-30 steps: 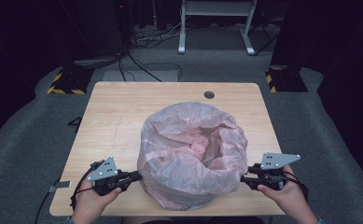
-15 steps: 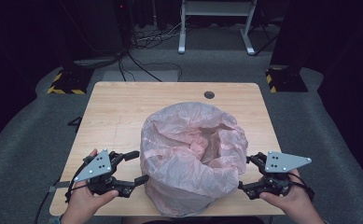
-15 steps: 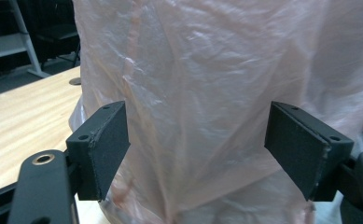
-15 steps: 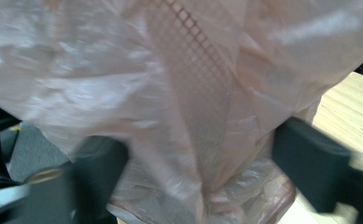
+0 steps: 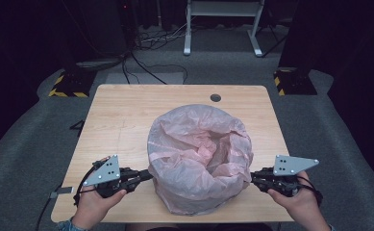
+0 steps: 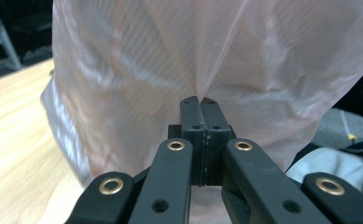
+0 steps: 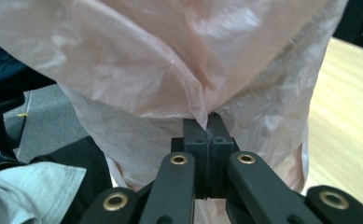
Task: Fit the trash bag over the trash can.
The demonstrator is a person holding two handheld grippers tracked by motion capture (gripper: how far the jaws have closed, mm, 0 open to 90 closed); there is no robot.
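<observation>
A pink translucent plastic bag lines a round bin and stands at the front middle of the wooden table, its mouth open upward. My left gripper touches the bag's left side, low down. In the left gripper view the jaws are pressed together with a fold of the bag pinched at their tips. My right gripper meets the bag's right side. In the right gripper view its jaws are closed on a pleat of the bag at the tips.
A dark round grommet hole sits near the table's far edge. Beyond the table, cables lie on the grey floor, with a white frame and yellow-black striped bases at both sides. Bare tabletop lies left of and behind the bag.
Both grippers were open beside the bag half a second ago; they have since moved in against its sides and shut on the plastic.
</observation>
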